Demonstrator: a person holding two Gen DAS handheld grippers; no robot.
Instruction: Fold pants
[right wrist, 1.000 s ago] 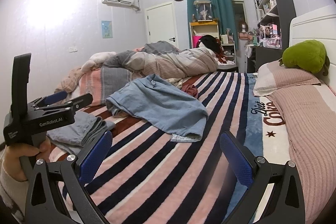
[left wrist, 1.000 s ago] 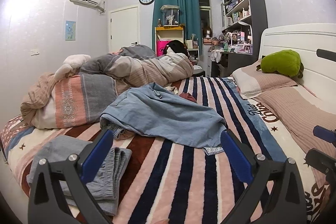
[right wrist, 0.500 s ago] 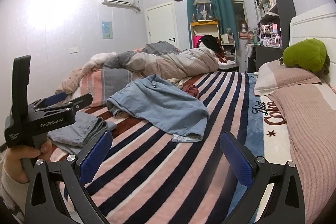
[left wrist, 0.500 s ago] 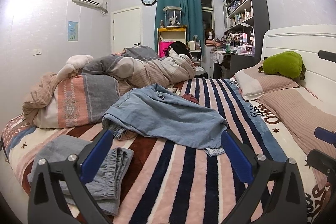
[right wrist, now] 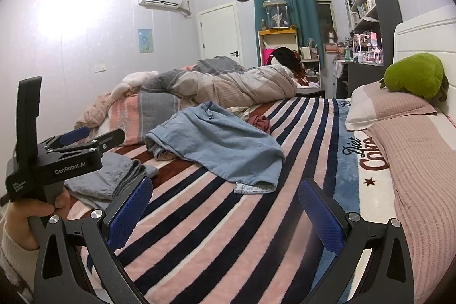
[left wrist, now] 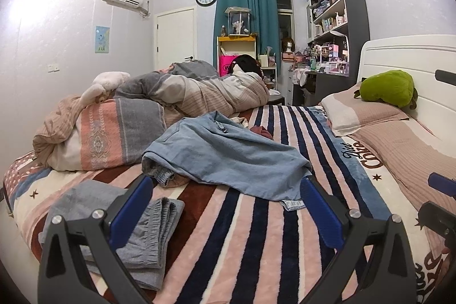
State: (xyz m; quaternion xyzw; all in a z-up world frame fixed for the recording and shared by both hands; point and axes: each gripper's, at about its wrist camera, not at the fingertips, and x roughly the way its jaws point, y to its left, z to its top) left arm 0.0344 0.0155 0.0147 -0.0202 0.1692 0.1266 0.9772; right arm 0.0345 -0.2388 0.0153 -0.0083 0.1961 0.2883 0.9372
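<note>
Crumpled light-blue pants lie unfolded across the middle of the striped blanket. A folded grey garment rests near the bed's left front edge. My left gripper hovers open above the blanket, short of the blue pants, its left finger over the grey garment. My right gripper is open too, nothing between its blue pads, a little back from the pants' hem. A hand holds the left gripper's body at the left of the right wrist view.
A rolled duvet and a heaped patterned blanket fill the far and left side of the bed. Pillows and a green plush lie by the white headboard on the right. A small dark-red cloth sits behind the pants.
Both grippers have stayed open and almost still; the left wrist view has shifted very slightly. The clothes have not moved.
</note>
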